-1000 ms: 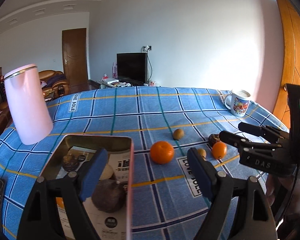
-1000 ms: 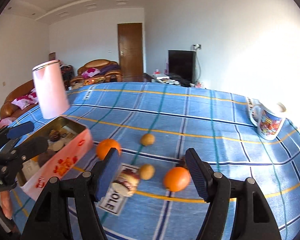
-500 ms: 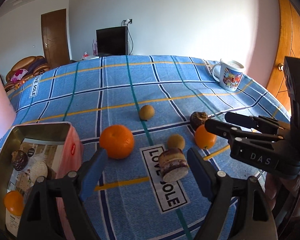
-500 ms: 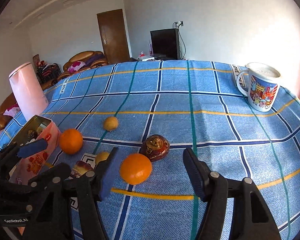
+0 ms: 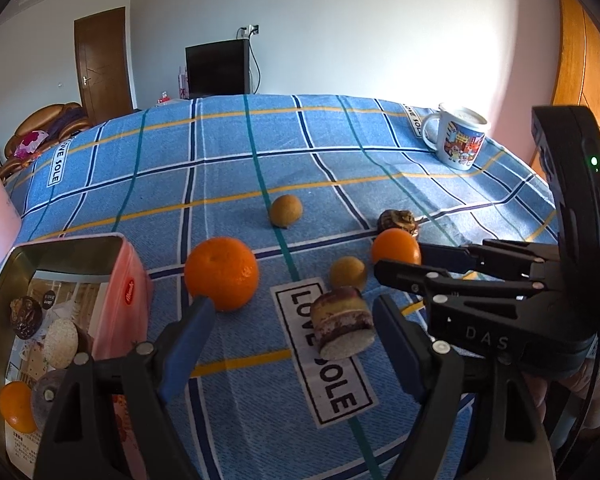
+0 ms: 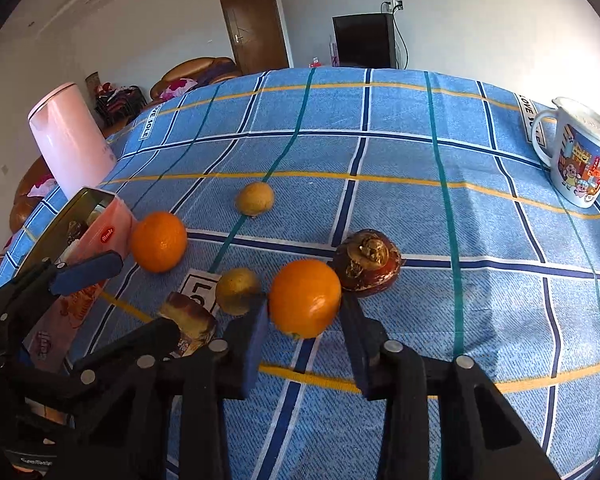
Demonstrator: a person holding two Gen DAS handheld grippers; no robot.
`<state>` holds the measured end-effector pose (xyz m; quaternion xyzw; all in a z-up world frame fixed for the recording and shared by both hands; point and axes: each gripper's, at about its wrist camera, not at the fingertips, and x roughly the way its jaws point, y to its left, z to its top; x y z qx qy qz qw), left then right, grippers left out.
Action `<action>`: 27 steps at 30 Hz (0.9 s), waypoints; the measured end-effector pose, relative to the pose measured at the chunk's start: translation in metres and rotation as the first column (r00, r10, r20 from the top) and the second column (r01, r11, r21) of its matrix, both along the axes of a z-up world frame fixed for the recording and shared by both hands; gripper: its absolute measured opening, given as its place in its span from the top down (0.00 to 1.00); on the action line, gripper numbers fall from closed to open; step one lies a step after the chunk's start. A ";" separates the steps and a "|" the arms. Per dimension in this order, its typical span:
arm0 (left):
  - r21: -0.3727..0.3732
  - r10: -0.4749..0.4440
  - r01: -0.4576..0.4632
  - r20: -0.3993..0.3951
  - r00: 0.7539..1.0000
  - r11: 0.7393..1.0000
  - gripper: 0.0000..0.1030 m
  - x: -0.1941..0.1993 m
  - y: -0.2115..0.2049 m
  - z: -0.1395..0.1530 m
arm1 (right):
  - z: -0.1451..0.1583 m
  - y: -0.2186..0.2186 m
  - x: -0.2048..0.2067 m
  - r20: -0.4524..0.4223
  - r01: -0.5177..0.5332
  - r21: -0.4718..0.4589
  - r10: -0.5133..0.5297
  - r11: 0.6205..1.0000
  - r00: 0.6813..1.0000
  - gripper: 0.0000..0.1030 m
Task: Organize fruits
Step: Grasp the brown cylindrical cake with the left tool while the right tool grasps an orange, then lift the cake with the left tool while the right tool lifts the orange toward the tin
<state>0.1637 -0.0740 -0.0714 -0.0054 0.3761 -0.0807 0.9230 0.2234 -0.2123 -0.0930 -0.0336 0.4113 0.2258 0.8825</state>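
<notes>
Orange fruit, the small orange [image 6: 305, 298], was bracketed on the desk [image 6: 480, 288] by the right gripper [image 6: 304, 340], its jaws parted, contact unclear. Left gripper [image 5: 288, 332] was held released near the cake piece [image 5: 342, 328].

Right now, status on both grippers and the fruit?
Right gripper open, fingers bracketing small round orange. Left gripper open, empty. Brown mangosteen close behind the orange.

Beside the pink tin [image 5: 129, 276], two orange fruits [image 6: 304, 297] sit on blue checked, yellow-striped cloth [image 6: 400, 152].
</notes>
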 end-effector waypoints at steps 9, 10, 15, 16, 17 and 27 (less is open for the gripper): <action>-0.047 -0.030 0.027 -0.050 0.998 0.999 0.28 0.007 -0.003 -0.007 | 0.007 -0.007 -0.005 0.043 0.032 0.017 -0.033 0.999 0.999 0.65; -0.041 -0.033 0.031 -0.050 0.998 0.999 0.28 0.007 -0.004 -0.007 | 0.009 -0.009 -0.007 0.058 0.042 0.021 -0.043 0.999 0.997 0.65; -0.037 -0.078 0.075 -0.094 0.993 0.997 0.40 0.013 -0.014 -0.011 | 0.014 -0.009 -0.011 0.095 0.057 0.011 -0.057 0.998 0.994 0.65; -0.054 -0.087 0.081 -0.118 0.989 0.995 0.42 0.017 -0.014 -0.014 | 0.014 -0.009 -0.012 0.100 0.058 0.013 -0.059 0.998 0.993 0.65; -0.066 -0.086 0.078 -0.127 0.988 0.995 0.46 0.019 -0.014 -0.015 | 0.015 -0.010 -0.013 0.107 0.055 0.020 -0.057 0.998 0.993 0.65; -0.045 -0.089 0.086 -0.082 0.993 0.995 0.62 0.014 -0.019 -0.010 | 0.028 -0.009 -0.029 0.197 0.037 0.043 -0.044 0.998 0.979 0.65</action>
